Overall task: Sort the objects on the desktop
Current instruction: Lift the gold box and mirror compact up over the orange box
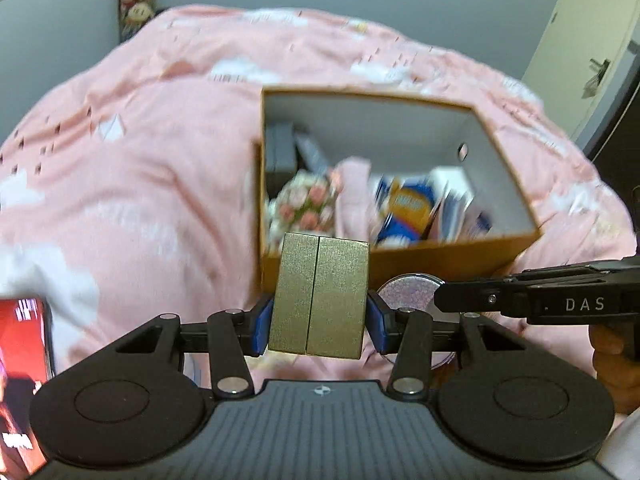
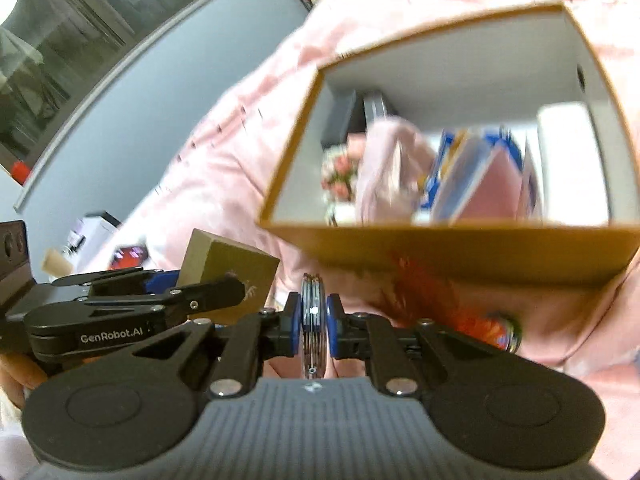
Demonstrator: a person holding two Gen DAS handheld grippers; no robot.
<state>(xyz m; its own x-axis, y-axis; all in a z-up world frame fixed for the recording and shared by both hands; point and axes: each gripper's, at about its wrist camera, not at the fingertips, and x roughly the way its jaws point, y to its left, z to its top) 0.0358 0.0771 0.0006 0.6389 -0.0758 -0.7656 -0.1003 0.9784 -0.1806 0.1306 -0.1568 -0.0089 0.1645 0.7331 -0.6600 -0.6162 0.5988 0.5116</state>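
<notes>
My left gripper [image 1: 320, 320] is shut on a gold box [image 1: 320, 296], held upright just in front of the open brown cardboard box [image 1: 440, 264]. My right gripper [image 2: 314, 316] is shut on a round glittery compact [image 2: 313, 312], held edge-on; the compact also shows in the left wrist view [image 1: 408, 292] at the right, next to the gold box. The gold box shows in the right wrist view [image 2: 228, 264] at the left. The cardboard box [image 2: 460, 252] holds a floral item [image 1: 304, 204], pink cloth and blue-and-orange packets [image 1: 412, 208].
Everything lies on a bed with a pink patterned quilt [image 1: 140, 168]. A phone with a red screen [image 1: 20, 360] lies at the left. An orange-red tassel and small round item [image 2: 508, 328] lie below the box's front wall. A grey wall and door are behind.
</notes>
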